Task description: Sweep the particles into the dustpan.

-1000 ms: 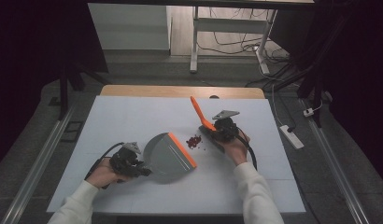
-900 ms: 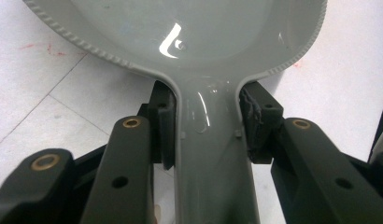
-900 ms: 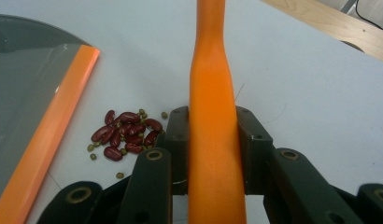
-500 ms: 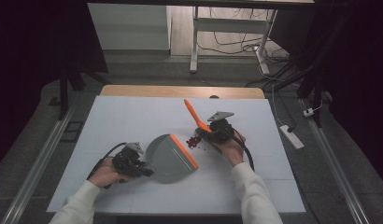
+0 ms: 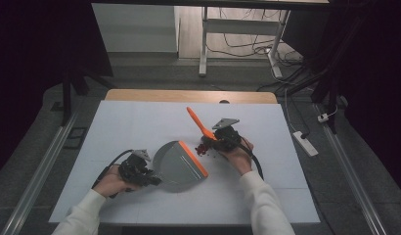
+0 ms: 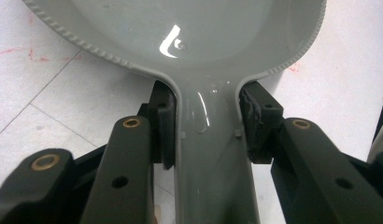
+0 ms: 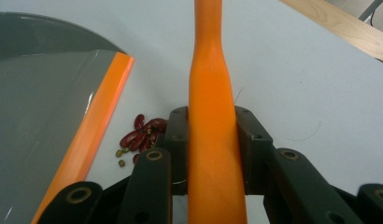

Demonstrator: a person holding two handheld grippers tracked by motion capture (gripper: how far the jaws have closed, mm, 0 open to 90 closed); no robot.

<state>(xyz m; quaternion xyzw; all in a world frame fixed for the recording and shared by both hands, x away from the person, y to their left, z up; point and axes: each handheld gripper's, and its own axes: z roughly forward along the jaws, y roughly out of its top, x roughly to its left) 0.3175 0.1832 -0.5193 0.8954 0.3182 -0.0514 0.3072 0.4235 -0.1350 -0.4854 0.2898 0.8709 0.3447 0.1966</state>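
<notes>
**Dustpan braced, brush at the beans**

On my left, my left gripper [image 5: 148,177] is clamped on the grey handle of the dustpan [image 5: 179,164]; in the left gripper view both pads press the neck of that handle from either side. I judge I hold it this way to keep the pan flat on the white table [image 5: 140,127], with its orange lip [image 5: 192,159] turned toward the spill so things can be pushed over the edge.

Just past that lip lies a small heap of beans [image 5: 202,148], on the table and not yet in the pan. In the right gripper view I count roughly seven red ones and about three small greenish ones; they overlap, so I cannot be exact.

Further right, my right gripper [image 5: 223,139] is closed around the orange handle of the brush [image 5: 199,123], which slants up and away from me. Its bristle end is hidden under the jaws, so whether it touches the beans I cannot tell. Holding it low should let me sweep leftward.

One dustpan, one brush, one heap.
</notes>
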